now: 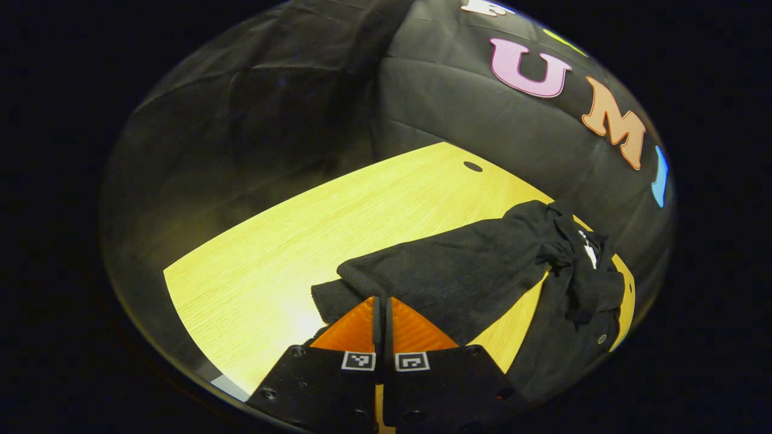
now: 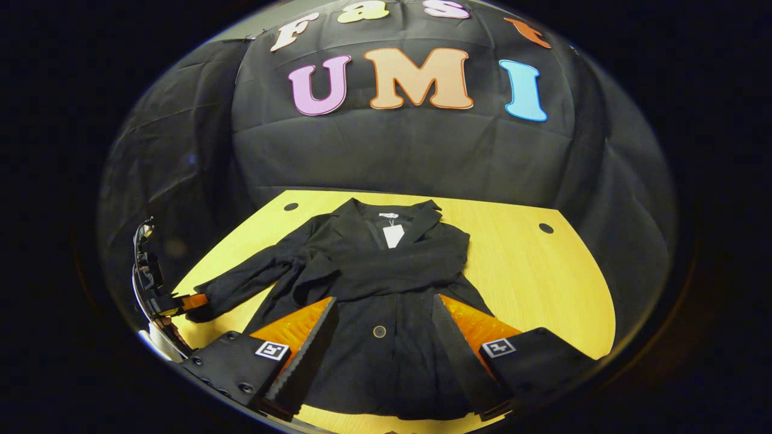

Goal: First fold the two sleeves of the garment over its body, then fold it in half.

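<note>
A black jacket (image 2: 386, 355) lies flat on the yellow wooden table (image 2: 543, 283), collar and white tag (image 2: 393, 234) at the far side. One sleeve (image 2: 398, 265) is folded across the chest. The other sleeve (image 2: 253, 277) stretches out to the left. My left gripper (image 1: 381, 299) is shut on that sleeve's cuff (image 1: 344, 289), low over the table; in the right gripper view the left gripper (image 2: 184, 303) shows at the sleeve's end. My right gripper (image 2: 383, 298) stands open above the jacket's lower body, one finger on each side of the front button (image 2: 379, 331).
The table (image 1: 289, 253) has small round holes (image 2: 546, 228) near its far corners. Black cloth walls close the booth behind and to the sides. Bare tabletop lies to the right of the jacket and to the left of the outstretched sleeve.
</note>
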Motion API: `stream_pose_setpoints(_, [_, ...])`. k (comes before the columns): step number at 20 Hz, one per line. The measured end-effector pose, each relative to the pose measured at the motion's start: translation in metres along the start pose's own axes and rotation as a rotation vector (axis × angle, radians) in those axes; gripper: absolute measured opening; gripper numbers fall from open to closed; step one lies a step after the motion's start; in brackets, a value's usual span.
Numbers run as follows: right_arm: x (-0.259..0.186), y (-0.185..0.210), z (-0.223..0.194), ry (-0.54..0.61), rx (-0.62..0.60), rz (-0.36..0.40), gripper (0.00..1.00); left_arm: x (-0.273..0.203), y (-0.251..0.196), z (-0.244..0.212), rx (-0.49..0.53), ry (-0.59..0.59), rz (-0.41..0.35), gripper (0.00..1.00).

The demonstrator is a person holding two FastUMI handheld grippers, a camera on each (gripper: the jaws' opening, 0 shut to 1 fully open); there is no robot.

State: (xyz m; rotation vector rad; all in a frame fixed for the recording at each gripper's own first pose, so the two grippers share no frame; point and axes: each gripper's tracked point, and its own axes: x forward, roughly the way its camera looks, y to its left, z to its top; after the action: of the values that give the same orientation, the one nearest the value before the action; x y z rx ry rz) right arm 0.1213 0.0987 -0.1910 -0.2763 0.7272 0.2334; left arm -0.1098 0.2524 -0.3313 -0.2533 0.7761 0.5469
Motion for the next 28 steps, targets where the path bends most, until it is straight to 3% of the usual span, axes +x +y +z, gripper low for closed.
stream_pose_setpoints(2, [-0.001, -0.015, -0.005, 0.006, 0.019, -0.02, 1.0, -0.006, -0.026, 0.011, 0.012, -0.016, -0.047, 0.0])
stream_pose_setpoints(5, [-0.003, -0.042, -0.014, 0.021, 0.062, -0.047, 1.0, -0.015, -0.078, 0.043, 0.114, -0.085, -0.124, 0.0])
stream_pose_setpoints(10, [-0.01, -0.09, -0.037, 0.061, 0.116, -0.086, 1.0, -0.03, -0.245, 0.092, 0.358, -0.248, -0.363, 0.0])
stream_pose_setpoints(13, [-0.016, -0.11, -0.057, 0.113, 0.152, -0.075, 0.98, -0.034, -0.352, 0.066, 0.485, -0.23, -0.507, 0.0])
stream_pose_setpoints(16, [-0.027, -0.128, -0.077, 0.157, 0.178, -0.08, 0.98, -0.041, -0.424, 0.018, 0.577, -0.158, -0.612, 0.0])
stream_pose_setpoints(19, [-0.03, -0.141, -0.096, 0.198, 0.206, -0.085, 0.96, -0.044, -0.466, -0.025, 0.657, -0.089, -0.661, 0.0])
stream_pose_setpoints(20, [-0.03, -0.143, -0.1, 0.206, 0.211, -0.09, 0.99, -0.04, -0.469, -0.036, 0.676, -0.063, -0.656, 0.0])
stream_pose_setpoints(22, [-0.033, -0.147, -0.104, 0.215, 0.22, -0.093, 0.96, -0.038, -0.474, -0.054, 0.682, -0.008, -0.672, 0.0])
stream_pose_setpoints(24, [-0.032, -0.147, -0.109, 0.222, 0.229, -0.092, 0.99, -0.04, -0.48, -0.064, 0.682, 0.022, -0.683, 0.09])
stream_pose_setpoints(26, [-0.033, -0.147, -0.114, 0.229, 0.233, -0.091, 0.96, -0.043, -0.475, -0.066, 0.707, 0.012, -0.674, 0.69])
stream_pose_setpoints(27, [-0.034, -0.146, -0.115, 0.23, 0.232, -0.086, 0.99, -0.043, -0.477, -0.061, 0.708, -0.015, -0.664, 0.99])
stream_pose_setpoints(28, [-0.035, -0.145, -0.115, 0.232, 0.227, -0.082, 0.96, -0.047, -0.476, -0.054, 0.706, -0.041, -0.663, 0.91])
